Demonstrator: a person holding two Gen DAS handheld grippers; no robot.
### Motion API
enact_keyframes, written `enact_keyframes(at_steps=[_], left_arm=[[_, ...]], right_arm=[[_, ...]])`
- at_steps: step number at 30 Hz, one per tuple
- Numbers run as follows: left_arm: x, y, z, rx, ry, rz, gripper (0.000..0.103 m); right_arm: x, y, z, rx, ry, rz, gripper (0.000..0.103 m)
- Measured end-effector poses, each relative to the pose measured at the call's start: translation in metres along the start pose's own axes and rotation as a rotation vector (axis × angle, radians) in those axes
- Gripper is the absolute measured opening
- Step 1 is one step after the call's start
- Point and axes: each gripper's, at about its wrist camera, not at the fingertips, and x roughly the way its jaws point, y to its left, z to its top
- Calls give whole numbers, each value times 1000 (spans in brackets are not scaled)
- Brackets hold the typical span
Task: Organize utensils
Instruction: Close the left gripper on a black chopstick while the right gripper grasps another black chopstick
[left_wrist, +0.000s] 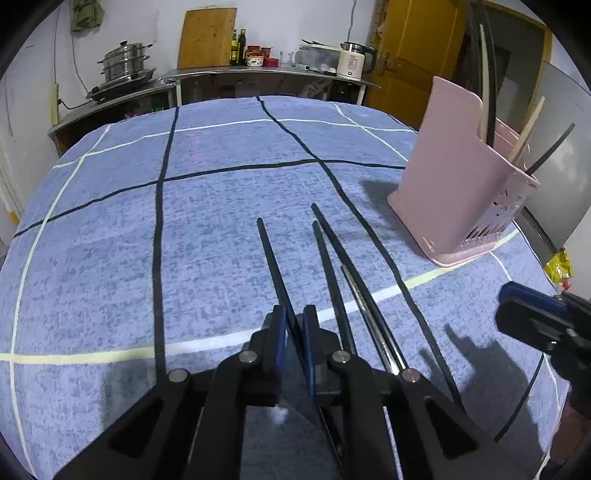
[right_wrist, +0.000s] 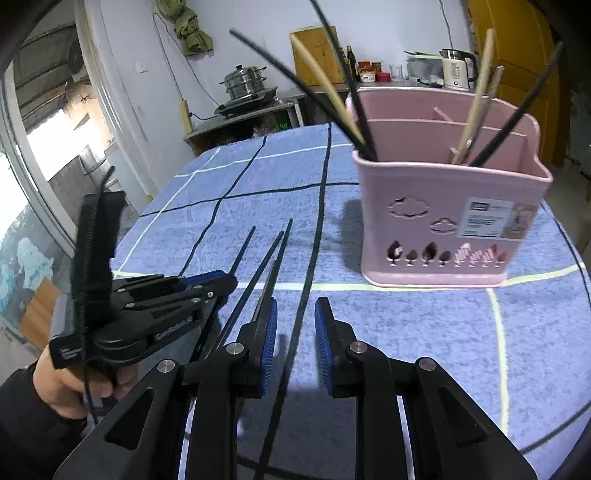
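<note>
Chopsticks lie on the blue checked cloth (left_wrist: 110, 258) of our desk, straight ahead of both tools. Our left hand-held gripper (left_wrist: 294, 325) has its blue pads drawn in on one black chopstick (left_wrist: 271, 254), which runs away from the fingertips toward the far edge. Just to the right of it lie two more black chopsticks (left_wrist: 334, 254) and a metal chopstick (left_wrist: 356, 291), close together and nearly parallel, passing under the left tool's right finger.

Our right hand-held gripper (right_wrist: 295, 325) hangs over the cloth with its pads spread and nothing pinched; only a dark stripe of the cloth runs beneath the gap. The loose chopsticks sit just to the left of its left finger.

Beyond and to the right of both tools stands the pink utensil holder (right_wrist: 436, 221), upright, well apart from the left tool. Black and pale wooden chopsticks (right_wrist: 476, 96) lean in its compartments. A hand (right_wrist: 70, 384) grips the left tool's handle.
</note>
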Motion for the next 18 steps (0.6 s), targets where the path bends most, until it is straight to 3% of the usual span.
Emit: enact_keyframes(at_steps=[10,18], left_arm=[[-11,24,-9,-47,3,2,10],[-12,30,-10,-58,-7,-14,10]], right_arm=[[61,16,8,-17,90,-3,22],[72,24,13,-56,105,-51,22]])
